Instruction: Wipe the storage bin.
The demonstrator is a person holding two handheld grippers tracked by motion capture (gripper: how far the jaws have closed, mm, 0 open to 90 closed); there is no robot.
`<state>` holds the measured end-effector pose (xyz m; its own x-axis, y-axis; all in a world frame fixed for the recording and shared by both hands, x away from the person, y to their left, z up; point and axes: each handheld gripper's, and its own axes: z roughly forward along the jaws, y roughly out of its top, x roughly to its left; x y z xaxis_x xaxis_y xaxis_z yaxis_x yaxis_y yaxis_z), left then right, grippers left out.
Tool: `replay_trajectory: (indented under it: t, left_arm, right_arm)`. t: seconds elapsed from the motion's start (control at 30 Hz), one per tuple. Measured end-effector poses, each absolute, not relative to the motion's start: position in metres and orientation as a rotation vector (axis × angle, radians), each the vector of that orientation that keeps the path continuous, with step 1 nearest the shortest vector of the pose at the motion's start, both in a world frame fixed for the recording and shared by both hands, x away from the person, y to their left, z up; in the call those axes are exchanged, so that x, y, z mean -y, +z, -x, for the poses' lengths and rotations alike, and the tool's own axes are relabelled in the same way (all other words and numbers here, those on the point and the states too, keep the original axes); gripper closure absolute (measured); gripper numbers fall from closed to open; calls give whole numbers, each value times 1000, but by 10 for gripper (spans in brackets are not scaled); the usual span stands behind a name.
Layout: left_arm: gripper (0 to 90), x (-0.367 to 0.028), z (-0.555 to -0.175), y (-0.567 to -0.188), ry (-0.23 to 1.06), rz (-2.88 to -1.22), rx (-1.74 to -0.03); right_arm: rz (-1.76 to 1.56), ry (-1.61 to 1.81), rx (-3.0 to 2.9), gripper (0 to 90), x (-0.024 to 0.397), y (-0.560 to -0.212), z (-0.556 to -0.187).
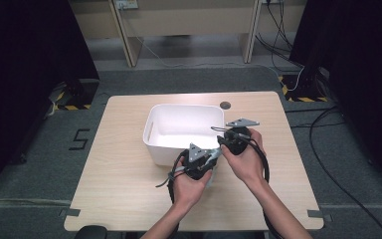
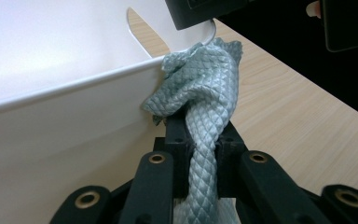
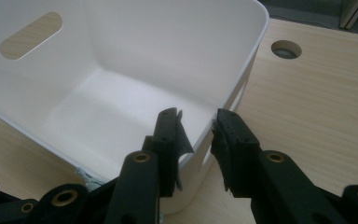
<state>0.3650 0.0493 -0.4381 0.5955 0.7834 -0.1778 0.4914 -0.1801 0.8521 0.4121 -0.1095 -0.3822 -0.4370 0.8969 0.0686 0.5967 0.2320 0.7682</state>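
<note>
Wooden table (image 1: 129, 169); white bin (image 1: 155, 133) on it

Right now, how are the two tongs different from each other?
The left tongs are shut tight on a pale green cloth, while the right tongs stand open and hold nothing. The left tongs sit outside the white bin, against its near wall; the right tongs hover over the bin's corner rim, one jaw on each side. Both are black and held in a hand.

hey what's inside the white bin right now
The white bin looks empty: its bare floor and walls show in the right gripper view. The near corner is hidden by the jaws. The grey-green cloth sits outside, against its rim.
</note>
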Motion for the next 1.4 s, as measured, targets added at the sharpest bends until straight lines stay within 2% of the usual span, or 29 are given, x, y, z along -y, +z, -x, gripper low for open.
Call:
replay_trajectory:
  t: [1.4]
  left_arm:
    - [795,-41,-374,-504,361,-1967,-1086]
  right_arm:
    - [-1371,1057,-2122,705,109,-382,-412]
